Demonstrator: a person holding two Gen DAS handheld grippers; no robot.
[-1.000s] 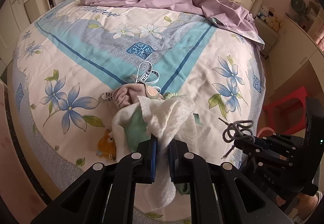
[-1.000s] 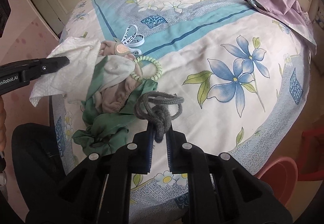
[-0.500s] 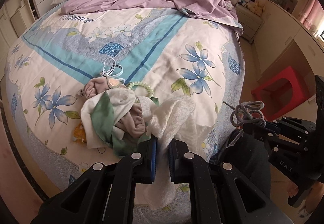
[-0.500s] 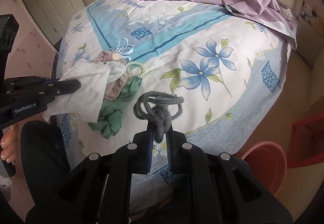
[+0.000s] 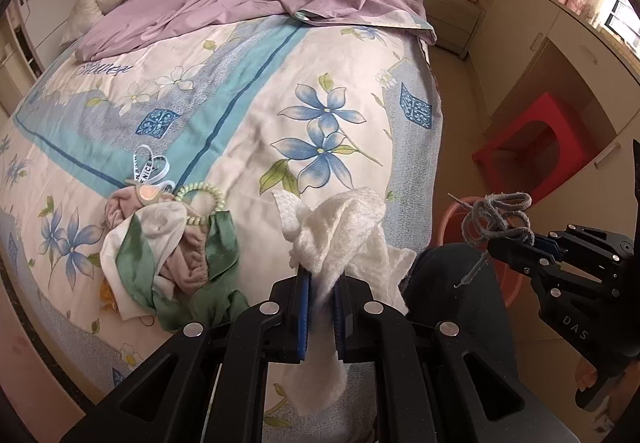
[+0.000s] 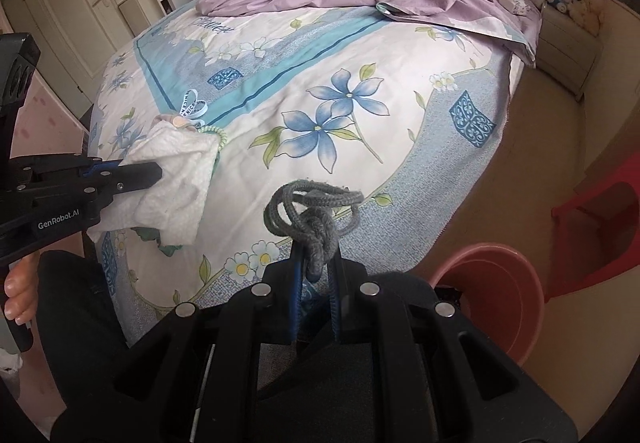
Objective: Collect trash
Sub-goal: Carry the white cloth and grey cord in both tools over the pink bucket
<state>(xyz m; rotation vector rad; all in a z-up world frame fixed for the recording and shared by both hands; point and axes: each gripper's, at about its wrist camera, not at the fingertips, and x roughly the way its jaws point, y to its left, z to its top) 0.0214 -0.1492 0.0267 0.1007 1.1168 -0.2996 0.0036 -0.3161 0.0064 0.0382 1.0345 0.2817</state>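
Note:
My left gripper (image 5: 320, 279) is shut on a crumpled white tissue (image 5: 344, 227), which hangs over the near edge of the flowered bed (image 5: 280, 91). In the right wrist view the same tissue (image 6: 176, 171) shows at the left, held by that gripper (image 6: 154, 173). My right gripper (image 6: 314, 263) is shut on a knotted grey cord (image 6: 312, 211), and it appears at the right of the left wrist view with the cord (image 5: 496, 215). A pink bucket (image 6: 488, 283) stands on the floor below and right of the cord.
A pile of green, white and pink clothes (image 5: 168, 255), a pale green hair tie (image 5: 204, 199) and a printed ribbon (image 5: 148, 167) lie on the bed's near left. A lilac sheet (image 5: 248, 7) covers the far end. A red stool (image 5: 536, 147) stands near the bucket.
Both grippers have swung rightward off the bed toward the floor, each keeping its load. The pink bucket and red stool have come into fuller view.

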